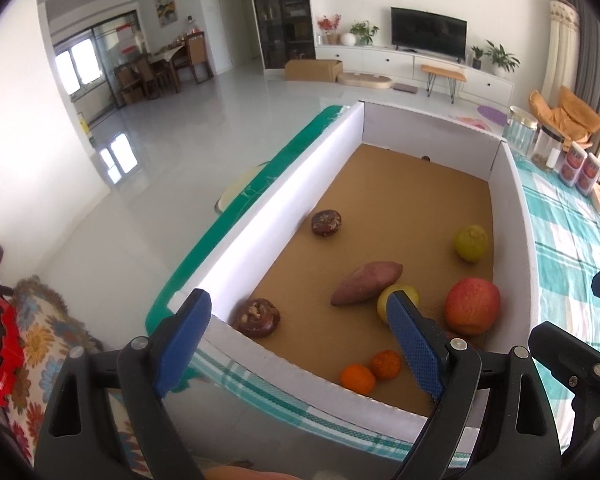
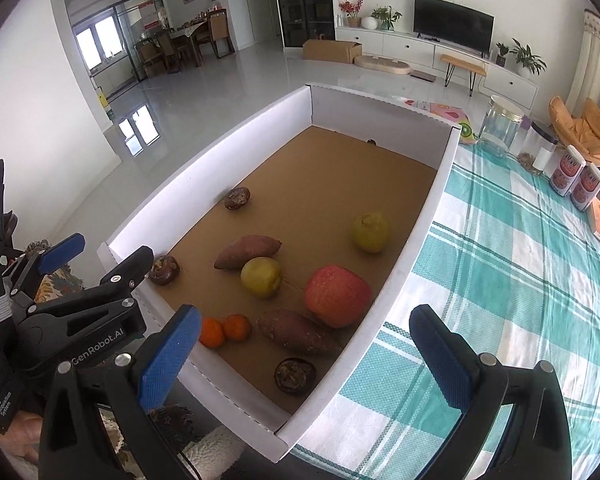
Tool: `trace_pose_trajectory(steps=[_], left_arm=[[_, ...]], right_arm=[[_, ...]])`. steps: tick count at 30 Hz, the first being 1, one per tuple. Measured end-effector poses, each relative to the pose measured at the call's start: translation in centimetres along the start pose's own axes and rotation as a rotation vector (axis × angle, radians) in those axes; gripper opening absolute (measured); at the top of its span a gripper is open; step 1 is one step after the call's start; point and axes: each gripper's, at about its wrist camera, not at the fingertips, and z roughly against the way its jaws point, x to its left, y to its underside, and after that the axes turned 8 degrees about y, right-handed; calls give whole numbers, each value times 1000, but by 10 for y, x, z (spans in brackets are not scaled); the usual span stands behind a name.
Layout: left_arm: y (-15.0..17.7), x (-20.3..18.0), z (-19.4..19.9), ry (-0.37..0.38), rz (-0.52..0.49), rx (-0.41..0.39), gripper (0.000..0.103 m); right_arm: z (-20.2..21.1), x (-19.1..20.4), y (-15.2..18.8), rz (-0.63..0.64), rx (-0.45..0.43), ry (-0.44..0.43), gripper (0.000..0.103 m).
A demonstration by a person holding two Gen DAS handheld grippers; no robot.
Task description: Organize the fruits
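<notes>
Both of my jaws stand spread and carry nothing. My left gripper (image 1: 300, 340) hovers over the near left corner of the white box (image 1: 284, 208), which rests on the bench with the checked cloth (image 2: 500, 260). My right gripper (image 2: 304, 360) hovers over the near right corner of the same box.

All the fruit lies loose on the brown floor of the box. The red apple (image 2: 337, 295) sits near the right wall, and a sweet potato (image 2: 298, 331) lies just beside it on the near side, its long axis running diagonally from the middle of the box toward the near right corner. Both lie directly ahead of and below my right jaws, so the right hand is the nearer one for either. Two small oranges (image 1: 370, 371), touching each other, lie near the front wall between my left jaws in that view; the left hand is nearer to them. A dark round fruit (image 1: 257, 317) sits in the near left corner, also on the left hand's side.
</notes>
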Motion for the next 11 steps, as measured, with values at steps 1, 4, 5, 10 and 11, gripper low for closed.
trace_pose_trajectory(steps=[1, 4, 5, 10, 11], left_arm=[[0, 1, 0, -1, 3, 1, 91], [2, 3, -1, -4, 9, 0, 91], [2, 4, -1, -5, 10, 1, 91], [4, 8, 3, 11, 20, -13, 91], [4, 7, 4, 9, 14, -17, 91]], right_arm=[[1, 1, 0, 5, -4, 4, 103], [0, 2, 1, 10, -4, 8, 103], [-1, 2, 1, 7, -1, 9, 103], [-2, 3, 1, -2, 1, 5, 103], [-2, 3, 1, -1, 0, 3, 103]])
